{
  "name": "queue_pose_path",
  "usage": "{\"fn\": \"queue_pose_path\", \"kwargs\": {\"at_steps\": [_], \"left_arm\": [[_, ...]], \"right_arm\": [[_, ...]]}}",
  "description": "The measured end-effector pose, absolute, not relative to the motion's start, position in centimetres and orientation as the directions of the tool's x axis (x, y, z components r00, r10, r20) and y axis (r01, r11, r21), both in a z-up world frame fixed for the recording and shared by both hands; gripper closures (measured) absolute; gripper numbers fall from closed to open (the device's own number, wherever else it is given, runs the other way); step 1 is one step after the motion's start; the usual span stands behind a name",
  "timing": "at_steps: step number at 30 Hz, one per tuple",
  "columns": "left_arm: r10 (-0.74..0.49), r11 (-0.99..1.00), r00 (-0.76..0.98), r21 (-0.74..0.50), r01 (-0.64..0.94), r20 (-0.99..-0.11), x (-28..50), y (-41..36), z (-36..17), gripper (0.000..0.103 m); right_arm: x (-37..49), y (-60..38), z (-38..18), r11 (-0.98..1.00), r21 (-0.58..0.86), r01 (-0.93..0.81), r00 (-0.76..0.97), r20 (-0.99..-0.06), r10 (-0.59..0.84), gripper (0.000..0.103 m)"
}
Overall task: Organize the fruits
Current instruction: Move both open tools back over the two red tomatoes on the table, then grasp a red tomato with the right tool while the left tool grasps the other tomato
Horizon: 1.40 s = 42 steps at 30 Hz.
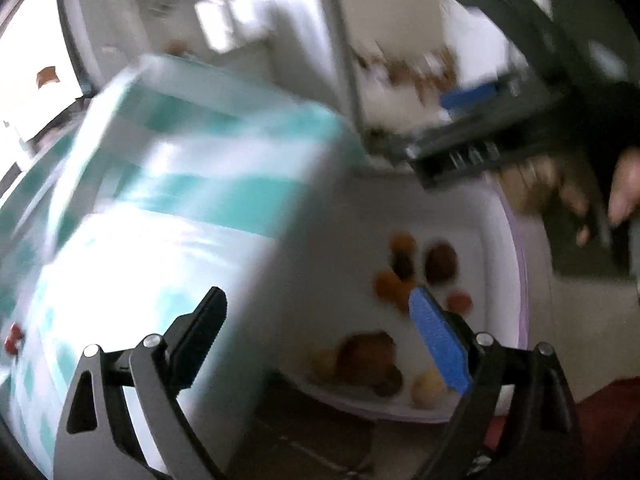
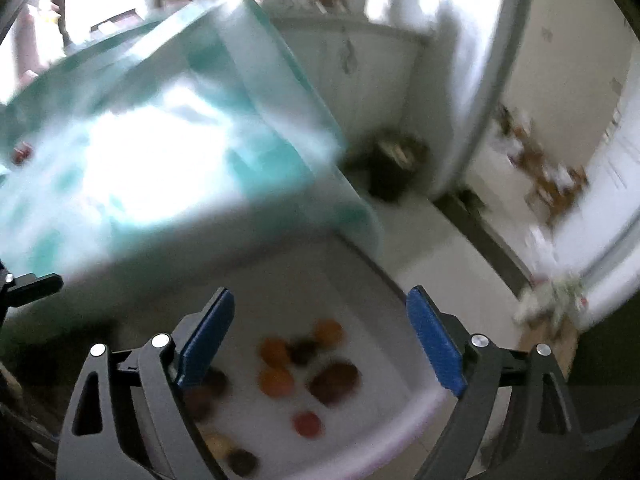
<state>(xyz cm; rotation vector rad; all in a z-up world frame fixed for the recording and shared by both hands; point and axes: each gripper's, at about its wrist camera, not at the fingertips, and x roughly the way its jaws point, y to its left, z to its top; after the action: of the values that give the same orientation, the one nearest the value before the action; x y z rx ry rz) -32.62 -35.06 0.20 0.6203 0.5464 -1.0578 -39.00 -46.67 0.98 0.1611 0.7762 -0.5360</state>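
two blurred wrist views of one scene, taken from above. landmark: the white tray (image 1: 472, 216), a shallow rectangular tray with a pale lilac rim, also seen in the right wrist view (image 2: 360, 288). fruits (image 1: 396, 276) lie loose inside it, a cluster of orange, dark and brown pieces with one red piece near the middle of the tray, and a few yellow and brown ones by its near edge; the same cluster shows in the right wrist view (image 2: 304, 364). beside the tray stands a table covered in a teal-and-white checked cloth (image 1: 172, 200), brightly lit, its corner overhanging the tray's far side (image 2: 168, 152). a small red item (image 1: 14, 338) sits on the cloth well away from the tray; it is too blurred to name. beyond the tray: pale floor tiles (image 2: 452, 264), a dark bin-like object (image 2: 394, 164), white walls and a door frame. left gripper (image 1: 320, 336): tongs spread wide, nothing between them. right gripper (image 2: 324, 340): tongs spread wide above the tray, nothing pinched. a person's hand (image 1: 626, 188) shows at the far right of the tray. no writing or label is legible.
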Motion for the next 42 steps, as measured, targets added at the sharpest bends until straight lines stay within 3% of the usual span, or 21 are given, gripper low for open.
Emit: {"fn": "queue_pose_path", "kwargs": {"at_steps": [5, 10, 17, 22, 29, 36, 39, 42], "left_arm": [[-0.621, 0.611, 0.566, 0.117, 0.783, -0.542, -25.6, -27.0, 6.0, 0.002], [-0.446, 0.83, 0.736, 0.073, 0.553, -0.51, -16.5, -15.9, 7.2, 0.002], [-0.153, 0.984, 0.82, -0.009, 0.178, -0.552, -7.6, -1.4, 6.0, 0.002], [-0.122, 0.972, 0.804, -0.235, -0.023, -0.583, -5.8, 6.1, 5.4, 0.002], [-0.113, 0.956, 0.813, -0.287, -0.069, -0.571, -6.9, 7.4, 5.4, 0.002], [-0.119, 0.962, 0.813, -0.268, -0.048, -0.57, -6.9, 6.7, 5.2, 0.002], [-0.108, 0.969, 0.813, -0.243, -0.042, -0.572, -6.9, 6.2, 5.1, 0.002], [-0.088, 0.973, 0.812, -0.225, -0.055, -0.577, -6.9, 6.0, 4.9, 0.002]], "right_arm": [[-32.9, -40.6, 5.4, 0.939, 0.008, 0.344, 0.735, -0.624, -0.264, 0.016], [-22.6, -31.3, 5.7, 0.994, 0.013, 0.108, 0.77, -0.633, -0.076, 0.016], [-8.4, -19.8, 3.2, 0.993, -0.005, -0.12, 0.729, -0.679, 0.085, 0.02], [0.2, -15.5, 2.0, 0.99, 0.024, -0.137, 0.677, -0.727, 0.111, 0.031], [7.2, -12.9, -0.4, 0.995, -0.009, -0.098, 0.617, -0.785, 0.054, 0.046], [9.4, -12.1, -0.1, 0.996, 0.001, -0.092, 0.62, -0.782, 0.058, 0.05], [9.2, -11.7, 0.2, 0.994, -0.001, -0.107, 0.622, -0.78, 0.066, 0.068], [7.9, -12.5, 0.7, 0.993, 0.043, -0.106, 0.621, -0.777, 0.1, 0.071]]}}
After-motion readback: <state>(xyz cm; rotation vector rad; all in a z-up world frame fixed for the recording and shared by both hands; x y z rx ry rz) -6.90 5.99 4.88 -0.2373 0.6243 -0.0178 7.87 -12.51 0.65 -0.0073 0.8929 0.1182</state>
